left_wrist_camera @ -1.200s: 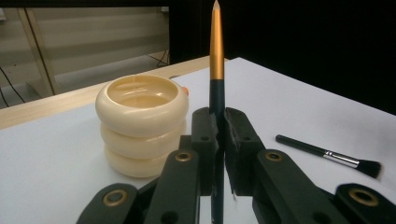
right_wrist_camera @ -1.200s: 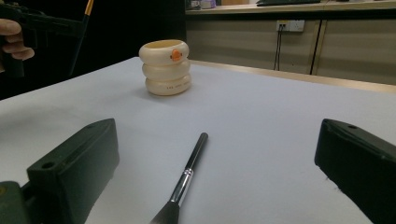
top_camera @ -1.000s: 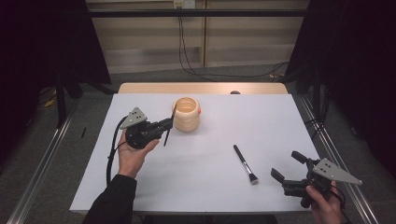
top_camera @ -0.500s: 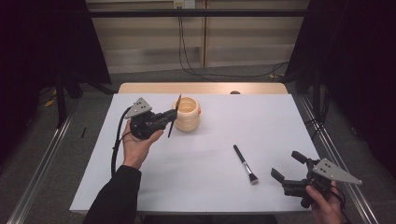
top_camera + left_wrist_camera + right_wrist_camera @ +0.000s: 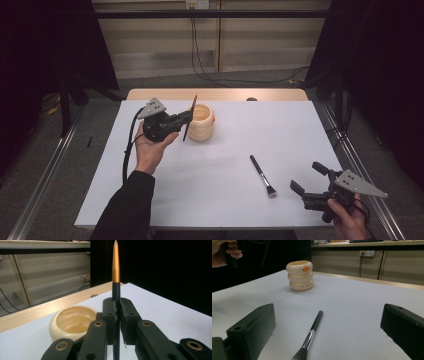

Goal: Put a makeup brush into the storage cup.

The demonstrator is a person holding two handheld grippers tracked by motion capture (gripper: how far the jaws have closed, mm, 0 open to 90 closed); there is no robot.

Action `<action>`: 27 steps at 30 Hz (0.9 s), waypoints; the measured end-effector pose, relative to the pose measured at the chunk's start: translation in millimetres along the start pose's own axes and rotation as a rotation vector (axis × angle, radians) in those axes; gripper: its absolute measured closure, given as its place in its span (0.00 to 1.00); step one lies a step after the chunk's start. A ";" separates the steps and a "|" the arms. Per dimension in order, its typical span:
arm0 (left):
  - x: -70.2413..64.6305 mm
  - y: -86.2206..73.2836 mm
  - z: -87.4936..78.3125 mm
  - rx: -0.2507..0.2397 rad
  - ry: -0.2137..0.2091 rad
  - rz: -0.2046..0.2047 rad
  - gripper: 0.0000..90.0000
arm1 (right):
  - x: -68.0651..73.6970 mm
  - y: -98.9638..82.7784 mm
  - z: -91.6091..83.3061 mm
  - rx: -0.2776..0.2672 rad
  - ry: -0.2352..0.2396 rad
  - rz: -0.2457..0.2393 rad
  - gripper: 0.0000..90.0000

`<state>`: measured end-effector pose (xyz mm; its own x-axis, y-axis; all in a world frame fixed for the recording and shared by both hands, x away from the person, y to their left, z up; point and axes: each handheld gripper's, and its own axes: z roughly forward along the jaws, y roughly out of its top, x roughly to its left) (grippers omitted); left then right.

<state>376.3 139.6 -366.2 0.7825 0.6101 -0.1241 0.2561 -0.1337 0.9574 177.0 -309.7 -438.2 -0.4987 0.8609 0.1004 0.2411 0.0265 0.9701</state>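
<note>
Left tool (image 5: 184, 120) level, clamping upright brush (image 5: 189, 118)

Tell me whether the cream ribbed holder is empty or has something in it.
Empty: the left gripper view shows the cream ribbed holder's bare inside.

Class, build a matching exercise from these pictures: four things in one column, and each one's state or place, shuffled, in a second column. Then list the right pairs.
Things:
1. left claw
2. right claw
3. makeup brush
4. cream ribbed holder

States or places:
A. lying flat on the white table, bristles toward the person
B. open, nothing between its jaws
C. standing upright, mouth open and nothing inside
D. shut on a dark pencil with a gold end

Pairs: 1-D, 2-B, 3-A, 4-C
</note>
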 end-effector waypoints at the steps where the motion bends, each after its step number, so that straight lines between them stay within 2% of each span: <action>1: 0.4 1.5 1.7 0.000 0.000 0.003 0.93 | -0.3 0.0 0.0 0.000 -0.002 -0.002 0.00; 3: -0.3 6.3 4.6 0.006 0.014 0.013 0.93 | -0.5 -0.2 0.2 -0.002 -0.004 -0.001 0.00; 4: 0.6 9.0 5.7 -0.001 0.001 0.010 0.93 | -0.6 -0.3 0.2 -0.001 -0.002 -0.001 0.00; 6: 1.0 13.9 8.2 -0.016 -0.001 0.011 0.93 | -0.7 -0.3 -0.1 -0.003 -0.003 0.001 0.00; 8: 1.9 17.9 10.7 -0.014 -0.012 0.020 0.93 | -1.3 -0.3 -0.2 -0.003 -0.002 -0.003 0.00; 9: 0.6 19.9 11.6 -0.009 0.009 0.025 0.93 | -1.0 -0.4 0.1 -0.001 -0.006 0.004 0.00; 11: 0.5 22.7 13.6 -0.004 0.001 0.044 0.93 | -1.2 -0.4 -0.2 0.000 -0.002 0.005 0.00; 12: 1.3 23.3 14.6 -0.010 -0.016 0.036 0.93 | -1.3 -0.4 -0.2 -0.001 -0.002 0.002 0.00; 14: 1.8 24.9 16.5 -0.008 0.008 0.032 0.93 | -1.4 -0.4 0.1 -0.004 -0.004 -0.002 0.00; 15: 4.4 25.6 17.8 -0.014 -0.014 0.036 0.93 | -1.4 -0.5 0.2 -0.004 -0.004 -0.002 0.00; 17: 5.2 27.6 19.6 -0.022 0.011 0.021 0.93 | -1.1 -0.5 0.1 -0.002 0.000 -0.004 0.00; 18: 6.7 28.3 21.3 -0.032 -0.004 0.019 0.93 | -0.9 -0.5 0.0 -0.001 0.000 -0.003 0.00; 20: 6.9 30.1 23.8 -0.027 0.011 0.025 0.93 | -0.9 -0.5 0.1 0.000 0.001 -0.002 0.00; 21: 8.0 31.3 25.2 -0.017 0.016 0.040 0.93 | -0.9 -0.5 0.1 -0.001 0.001 -0.002 0.00; 24: 10.5 34.5 29.1 -0.034 0.010 0.028 0.93 | -1.3 -0.5 0.2 -0.003 0.000 -0.005 0.00; 27: 13.4 37.2 32.2 -0.038 0.003 0.039 0.93 | -1.1 -0.6 0.1 -0.003 0.004 -0.002 0.00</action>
<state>414.6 117.7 -340.6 0.7900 0.6071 -0.0855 0.2035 -0.1281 0.9707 177.5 -310.7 -438.9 -0.5022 0.8591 0.0993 0.2376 0.0266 0.9710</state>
